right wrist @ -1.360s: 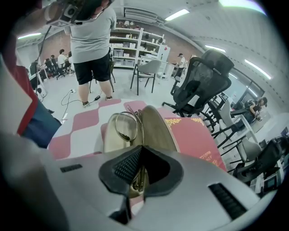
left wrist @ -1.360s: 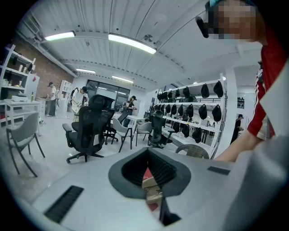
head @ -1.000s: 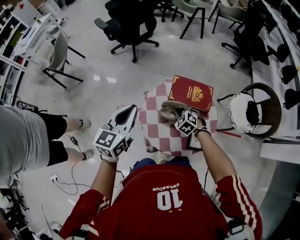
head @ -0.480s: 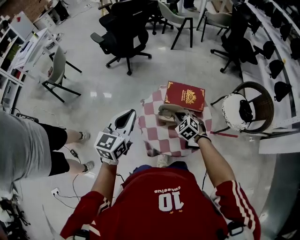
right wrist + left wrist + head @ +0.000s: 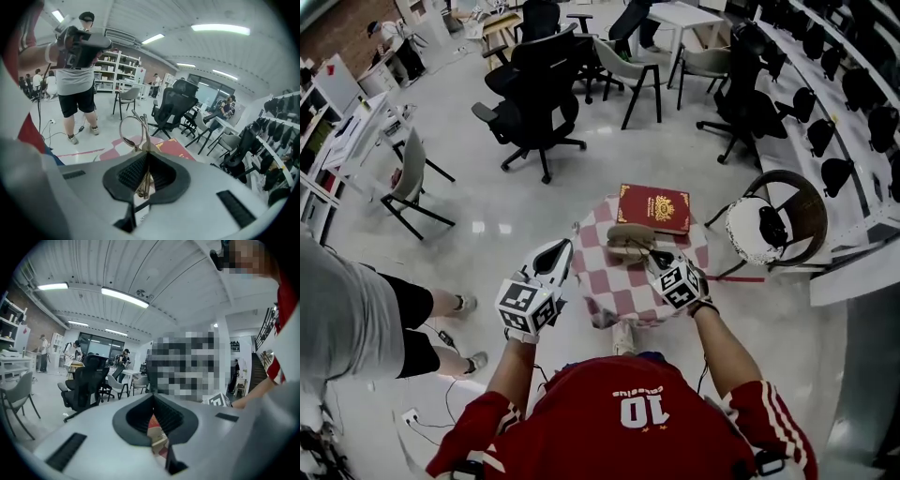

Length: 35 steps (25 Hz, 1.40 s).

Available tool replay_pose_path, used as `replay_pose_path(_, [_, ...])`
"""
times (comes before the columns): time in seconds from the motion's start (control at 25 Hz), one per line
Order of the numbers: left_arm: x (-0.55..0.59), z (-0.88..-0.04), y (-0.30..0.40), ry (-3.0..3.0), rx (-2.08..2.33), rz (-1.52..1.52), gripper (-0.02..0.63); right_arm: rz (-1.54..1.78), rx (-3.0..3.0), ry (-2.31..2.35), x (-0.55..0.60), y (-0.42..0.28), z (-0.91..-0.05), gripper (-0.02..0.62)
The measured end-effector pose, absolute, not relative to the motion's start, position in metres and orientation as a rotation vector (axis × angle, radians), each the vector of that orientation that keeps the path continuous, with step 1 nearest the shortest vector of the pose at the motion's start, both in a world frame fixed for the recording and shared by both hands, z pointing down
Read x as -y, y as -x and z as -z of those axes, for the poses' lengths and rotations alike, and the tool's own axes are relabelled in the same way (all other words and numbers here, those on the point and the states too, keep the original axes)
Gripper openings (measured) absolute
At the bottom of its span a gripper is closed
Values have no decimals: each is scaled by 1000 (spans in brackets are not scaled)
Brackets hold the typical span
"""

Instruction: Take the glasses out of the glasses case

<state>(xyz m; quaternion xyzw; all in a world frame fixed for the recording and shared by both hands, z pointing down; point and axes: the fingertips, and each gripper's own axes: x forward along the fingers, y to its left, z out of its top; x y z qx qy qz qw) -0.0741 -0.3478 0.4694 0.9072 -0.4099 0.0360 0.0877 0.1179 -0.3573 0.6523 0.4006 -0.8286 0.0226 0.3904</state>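
Note:
A small round table with a red-and-white checked cloth (image 5: pixel 623 298) carries a beige glasses case (image 5: pixel 628 241) and a red book (image 5: pixel 653 208). My right gripper (image 5: pixel 661 264) hovers over the cloth just on my side of the case. In the right gripper view its jaws (image 5: pixel 146 161) are shut on thin wire-rimmed glasses (image 5: pixel 133 132), whose round lens sticks up above them. My left gripper (image 5: pixel 551 255) hangs off the table's left edge, shut with nothing in it. In the left gripper view (image 5: pixel 153 401) only a sliver of cloth shows below the jaws.
A black office chair (image 5: pixel 534 103) stands beyond the table, and a round wicker chair with a white cushion (image 5: pixel 766 228) is at its right. A bystander in a grey shirt and black shorts (image 5: pixel 356 309) stands at the left, near cables on the floor (image 5: pixel 441 349).
My right gripper has drawn back from the case toward me, with the glasses in it. The left gripper has hardly moved. The head camera has tilted up.

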Motion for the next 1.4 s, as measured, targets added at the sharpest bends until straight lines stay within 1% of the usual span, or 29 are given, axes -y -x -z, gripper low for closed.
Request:
replay_pose_path(0.32, [323, -456, 73, -2713, 1164, -53, 9, -197, 2196, -1240, 316, -126, -604, 28])
replay_pose_path(0.8, [297, -425, 76, -2786, 1119, -9, 8, -230, 2332, -1526, 266, -129, -521, 28])
replay_pose_path(1.4, [275, -385, 74, -2842, 1106, 55, 8, -254, 2626, -1798, 233, -126, -422, 28])
